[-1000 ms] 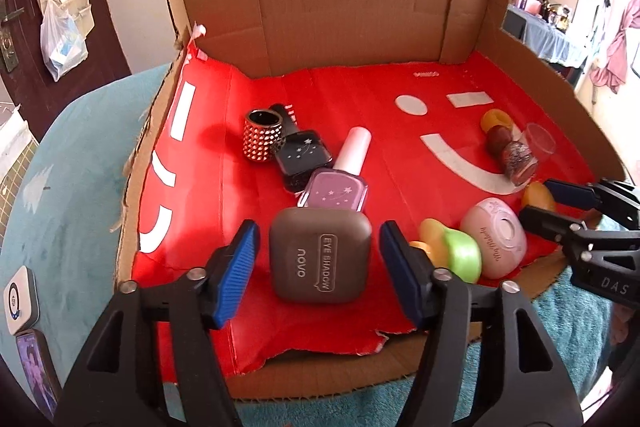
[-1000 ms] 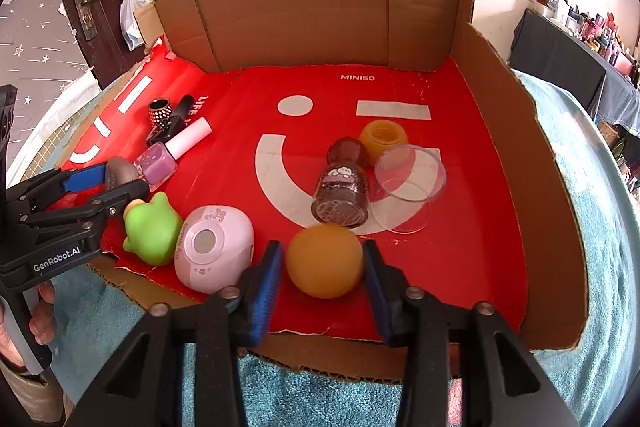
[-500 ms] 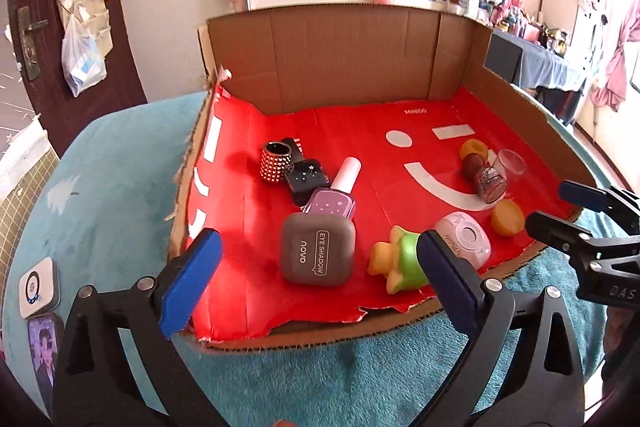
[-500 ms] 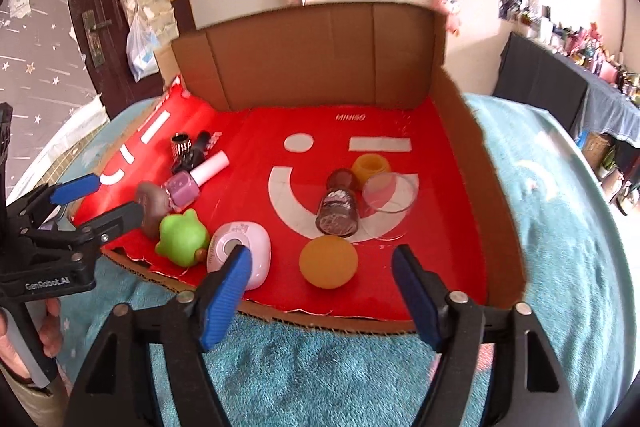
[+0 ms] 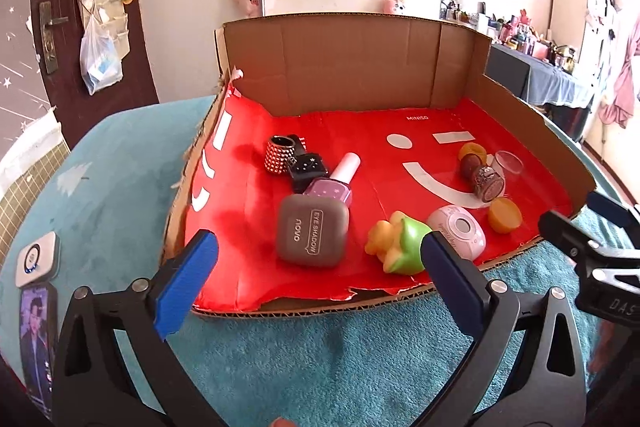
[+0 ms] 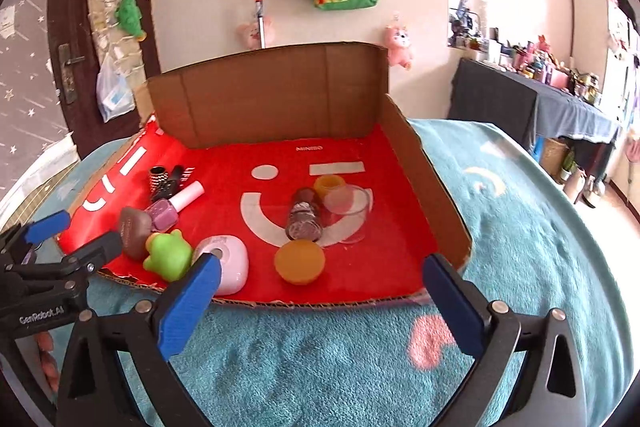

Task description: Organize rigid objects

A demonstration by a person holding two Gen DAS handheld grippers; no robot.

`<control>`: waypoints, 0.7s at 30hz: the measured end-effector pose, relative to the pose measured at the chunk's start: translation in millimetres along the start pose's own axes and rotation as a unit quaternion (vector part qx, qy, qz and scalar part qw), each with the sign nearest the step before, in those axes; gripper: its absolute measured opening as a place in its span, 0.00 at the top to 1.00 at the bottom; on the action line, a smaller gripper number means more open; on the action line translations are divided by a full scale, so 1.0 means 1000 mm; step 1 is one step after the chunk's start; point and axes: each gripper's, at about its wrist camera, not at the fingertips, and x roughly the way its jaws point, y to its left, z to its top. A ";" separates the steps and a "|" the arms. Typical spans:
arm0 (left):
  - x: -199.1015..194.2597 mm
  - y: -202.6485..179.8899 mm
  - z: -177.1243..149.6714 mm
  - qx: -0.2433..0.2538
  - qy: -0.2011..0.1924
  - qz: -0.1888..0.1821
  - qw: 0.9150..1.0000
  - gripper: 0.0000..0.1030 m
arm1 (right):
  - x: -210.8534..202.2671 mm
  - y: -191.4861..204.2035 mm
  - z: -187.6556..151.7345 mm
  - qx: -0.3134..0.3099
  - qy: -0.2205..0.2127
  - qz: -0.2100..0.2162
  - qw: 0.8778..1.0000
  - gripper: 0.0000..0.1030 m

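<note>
Your left claw (image 5: 316, 275) and right claw (image 6: 320, 297) gape empty before the cardboard tray's (image 6: 320, 303) torn front lip; only your left view shows the phone (image 5: 36, 339).

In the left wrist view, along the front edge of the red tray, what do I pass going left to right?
Eye shadow compact → green frog toy → pink round case → orange ball.

We see our left gripper (image 5: 316, 279) with its jaws wide apart and empty, above the teal blanket (image 5: 320, 359) at 6 o'clock of the cardboard tray (image 5: 352, 67). On the red floor, the grey eye shadow case (image 5: 312, 231) touches the purple nail polish (image 5: 332, 185) at its 12 o'clock. The green toy (image 5: 396, 243) lies at 3 o'clock of the case, just beside the pink round case (image 5: 456, 231).
</note>
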 end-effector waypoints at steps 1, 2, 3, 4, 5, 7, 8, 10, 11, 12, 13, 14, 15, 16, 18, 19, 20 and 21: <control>0.001 0.000 -0.001 -0.002 0.001 -0.001 1.000 0.00 | 0.002 0.000 -0.002 0.003 0.001 -0.002 1.000 0.00; 0.002 0.001 -0.001 -0.004 0.002 -0.003 1.000 0.00 | 0.003 -0.001 -0.004 0.004 0.004 -0.003 1.000 0.00; 0.002 0.001 -0.003 -0.005 0.005 -0.005 1.000 0.00 | 0.005 -0.001 -0.006 0.003 0.007 -0.005 1.000 0.00; 0.003 0.001 -0.003 -0.007 0.006 -0.005 1.000 0.00 | 0.006 0.000 -0.008 0.000 0.007 -0.008 1.000 0.00; 0.005 0.002 -0.004 -0.008 0.009 -0.004 1.000 0.00 | 0.006 0.001 -0.009 -0.005 0.005 -0.012 1.000 0.00; 0.007 0.003 -0.006 -0.010 0.012 -0.002 1.000 0.00 | 0.006 0.004 -0.011 -0.013 0.004 -0.021 1.000 0.00; 0.008 0.003 -0.007 -0.009 0.014 0.000 1.000 0.00 | 0.007 0.006 -0.012 -0.016 0.003 -0.024 1.000 0.00; 0.009 0.003 -0.009 -0.008 0.014 0.004 1.000 0.00 | 0.008 0.007 -0.013 -0.021 0.002 -0.030 0.999 0.00; 0.010 0.002 -0.009 -0.007 0.015 0.005 1.000 0.00 | 0.008 0.007 -0.013 -0.021 0.002 -0.030 0.999 0.00; 0.010 0.002 -0.010 -0.006 0.016 0.007 1.000 0.00 | 0.008 0.007 -0.013 -0.023 0.002 -0.032 0.999 0.00; 0.011 0.002 -0.010 -0.006 0.018 0.007 1.000 0.00 | 0.008 0.008 -0.013 -0.024 0.003 -0.034 0.999 0.00; 0.011 0.001 -0.011 -0.005 0.019 0.005 1.000 0.00 | 0.008 0.008 -0.014 -0.025 0.003 -0.034 0.999 0.00; 0.012 0.001 -0.011 -0.005 0.020 0.004 1.000 0.00 | 0.009 0.008 -0.014 -0.025 0.003 -0.035 0.999 0.00; 0.012 0.001 -0.011 -0.005 0.022 0.003 1.000 0.00 | 0.009 0.008 -0.014 -0.025 0.003 -0.035 0.999 0.00; 0.012 0.001 -0.012 -0.006 0.023 -0.001 1.000 0.00 | 0.009 0.008 -0.014 -0.025 0.003 -0.034 0.999 0.00; 0.012 0.001 -0.011 -0.006 0.023 -0.002 1.000 0.00 | 0.009 0.009 -0.014 -0.025 0.003 -0.034 0.999 0.00; 0.012 0.001 -0.011 -0.006 0.024 -0.003 1.000 0.00 | 0.009 0.008 -0.014 -0.025 0.003 -0.035 0.999 0.00; 0.012 0.001 -0.011 -0.006 0.024 -0.003 1.000 0.00 | 0.009 0.008 -0.014 -0.026 0.003 -0.035 0.999 0.00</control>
